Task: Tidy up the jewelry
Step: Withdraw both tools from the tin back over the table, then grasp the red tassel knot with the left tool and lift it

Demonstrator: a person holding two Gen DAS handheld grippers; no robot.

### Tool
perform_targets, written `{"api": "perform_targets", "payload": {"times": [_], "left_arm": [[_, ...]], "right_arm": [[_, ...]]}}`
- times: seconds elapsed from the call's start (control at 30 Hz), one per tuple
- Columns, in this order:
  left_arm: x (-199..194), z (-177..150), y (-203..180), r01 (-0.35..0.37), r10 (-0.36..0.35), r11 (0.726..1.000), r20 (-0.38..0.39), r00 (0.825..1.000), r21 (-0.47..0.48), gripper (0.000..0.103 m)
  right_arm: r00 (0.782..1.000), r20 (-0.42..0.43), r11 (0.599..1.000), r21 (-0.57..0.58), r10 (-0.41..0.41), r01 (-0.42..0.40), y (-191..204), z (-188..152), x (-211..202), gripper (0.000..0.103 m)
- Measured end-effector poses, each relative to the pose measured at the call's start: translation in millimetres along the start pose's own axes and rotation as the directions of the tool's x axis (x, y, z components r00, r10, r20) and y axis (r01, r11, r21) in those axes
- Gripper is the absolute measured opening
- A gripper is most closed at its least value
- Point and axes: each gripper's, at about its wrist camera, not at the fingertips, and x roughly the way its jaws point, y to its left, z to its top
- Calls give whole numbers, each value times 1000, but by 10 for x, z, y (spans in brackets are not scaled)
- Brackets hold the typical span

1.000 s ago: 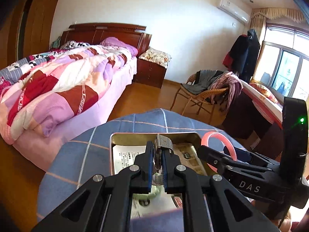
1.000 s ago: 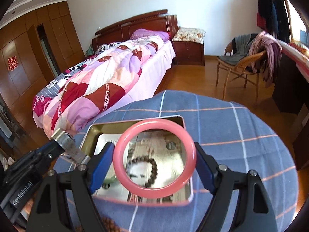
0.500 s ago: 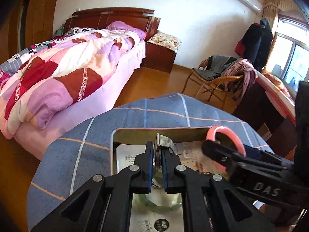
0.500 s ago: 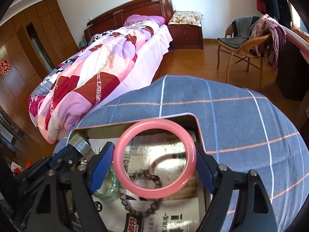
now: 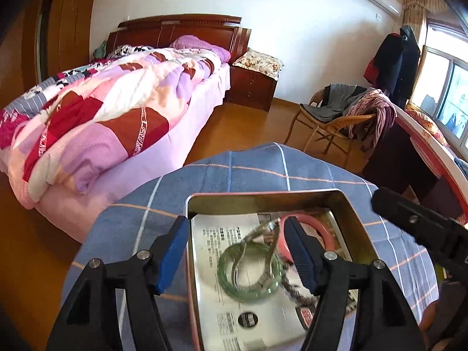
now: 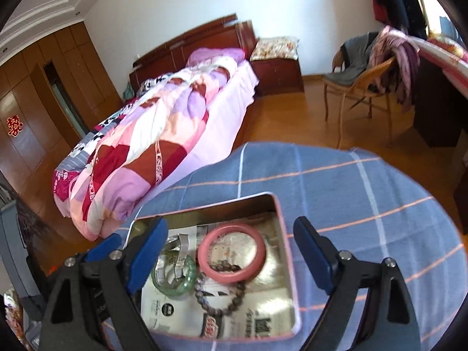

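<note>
An open metal tin (image 5: 263, 194) lined with printed paper sits on the round table. My left gripper (image 5: 237, 228) hovers over it with its jaws opening and nothing pressed between the pads. Below it a silver watch (image 5: 257, 231) lies across a green bangle (image 5: 225, 272). My right gripper (image 6: 231, 228) is also above the tin (image 6: 280, 219), jaws opening and free of the pink bangle (image 6: 261, 248), which lies flat inside. A brown bead bracelet (image 6: 222, 310) rests partly under it, beside the green bangle (image 6: 187, 285) and the watch (image 6: 182, 242).
A blue checked cloth (image 6: 351, 190) covers the table. Beyond it are a bed with a patchwork quilt (image 5: 102, 111), a wicker chair draped with clothes (image 5: 336, 117) and a dark desk (image 6: 433, 111) at the right. The right gripper's finger (image 5: 415, 222) reaches in beside the tin.
The left gripper has opened and the silver watch has dropped onto the green bangle. The right gripper has let go of the pink bangle, which now lies in the tin.
</note>
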Motion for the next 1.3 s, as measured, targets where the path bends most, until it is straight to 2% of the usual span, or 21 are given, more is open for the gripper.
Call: {"api": "perform_targets", "payload": {"times": [0.3,0.5,0.93,1.13,1.3], "left_arm": [[-522,-430,-15,-26,25,998,9,1000,58,67],[-739,-706,-38,-17,17,999,-1,1000,49,67],[-975,-1034,-119,-23,24,999,-23,999,49,67],[-1082,-1184,-122,-53,53,994,-2,999,90,67],[-1146,-1334,-2,-40,41,996,-4,999,81,67]], "right_arm": [[1000,-8,1000,-18,-23,23,31,-391,-446,90],[999,-25,999,-28,-30,29,28,-702,-610,90],[999,-34,1000,-17,-16,15,32,-1079,-872,90],[999,-21,999,-2,-49,49,-69,-1228,-980,90],[997,-19,997,4,-79,79,-176,-1339,-1054,90]]}}
